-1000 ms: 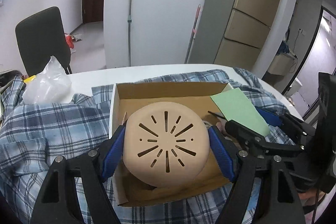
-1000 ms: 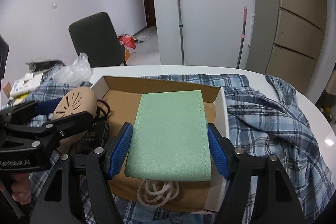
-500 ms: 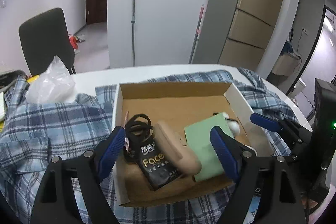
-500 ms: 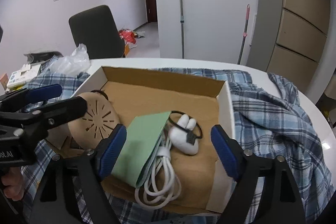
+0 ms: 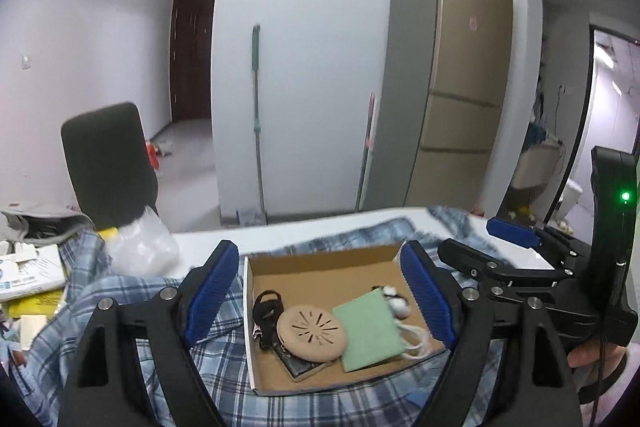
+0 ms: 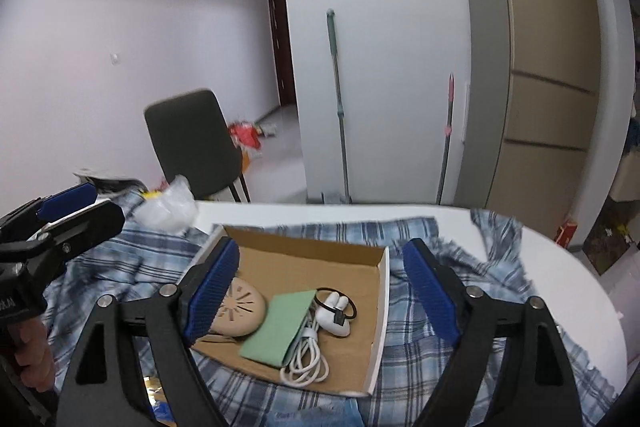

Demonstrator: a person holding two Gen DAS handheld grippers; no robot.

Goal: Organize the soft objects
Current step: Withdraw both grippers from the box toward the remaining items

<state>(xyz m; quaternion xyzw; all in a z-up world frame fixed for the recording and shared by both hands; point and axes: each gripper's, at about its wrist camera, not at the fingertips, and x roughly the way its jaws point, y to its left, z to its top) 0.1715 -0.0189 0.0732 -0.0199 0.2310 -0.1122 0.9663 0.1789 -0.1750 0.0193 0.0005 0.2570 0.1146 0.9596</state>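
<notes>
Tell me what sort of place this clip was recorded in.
Most likely a lived-in apartment, in a dining or kitchen corner. A tall gold refrigerator stands against the wall, a mop leans beside it, and a dark chair sits at the white table, which is draped with a plaid shirt.

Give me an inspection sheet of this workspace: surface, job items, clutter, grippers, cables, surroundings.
Surface: white table, mostly covered by a blue plaid cloth.
Job's things: open cardboard box on the cloth, holding a tan slotted pad, a green pouch and a dark packet partly under the pad.
Clutter: clear plastic bag and papers at the table's left end.
Grippers: left gripper open, empty, above the box; right gripper open, empty, above the box.
Cables: white coiled cable with a white rabbit-shaped plug and a black cord, all in the box.
Surroundings: black chair, green mop, fridge.
</notes>
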